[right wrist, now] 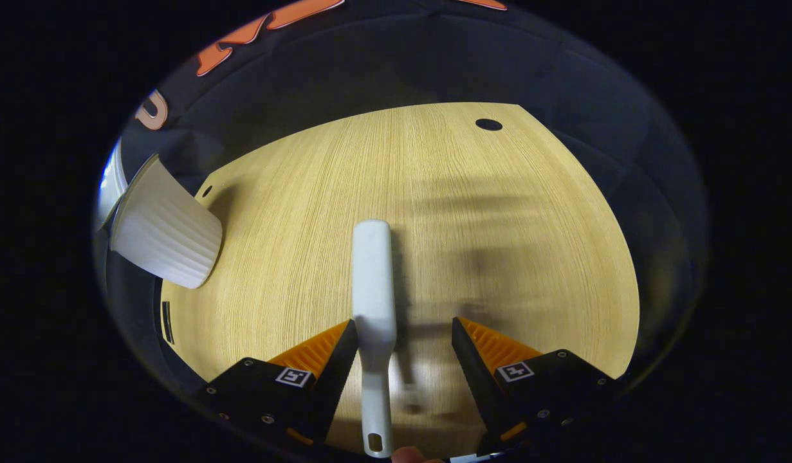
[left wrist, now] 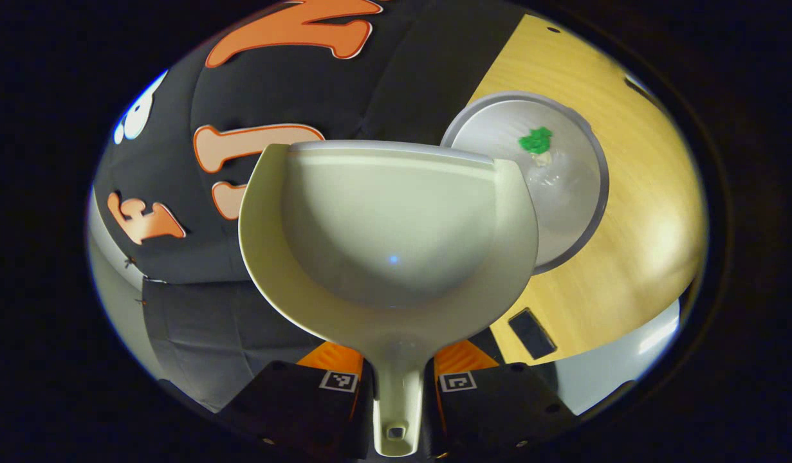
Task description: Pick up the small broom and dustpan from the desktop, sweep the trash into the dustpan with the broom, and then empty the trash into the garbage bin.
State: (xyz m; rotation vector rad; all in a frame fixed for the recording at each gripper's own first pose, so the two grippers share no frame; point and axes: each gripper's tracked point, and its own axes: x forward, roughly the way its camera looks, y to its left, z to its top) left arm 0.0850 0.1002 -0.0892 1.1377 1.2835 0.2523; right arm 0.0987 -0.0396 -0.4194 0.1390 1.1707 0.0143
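the left gripper [left wrist: 396,386] clamps the dustpan [left wrist: 389,238] handle, pan empty and tipped beside the garbage bin [left wrist: 589,212], green trash [left wrist: 536,140] already inside. on the right, the broom [right wrist: 374,289] lies on the desk [right wrist: 498,212] between the wide-open right gripper [right wrist: 402,347]. best to lower the dustpan gently, level.
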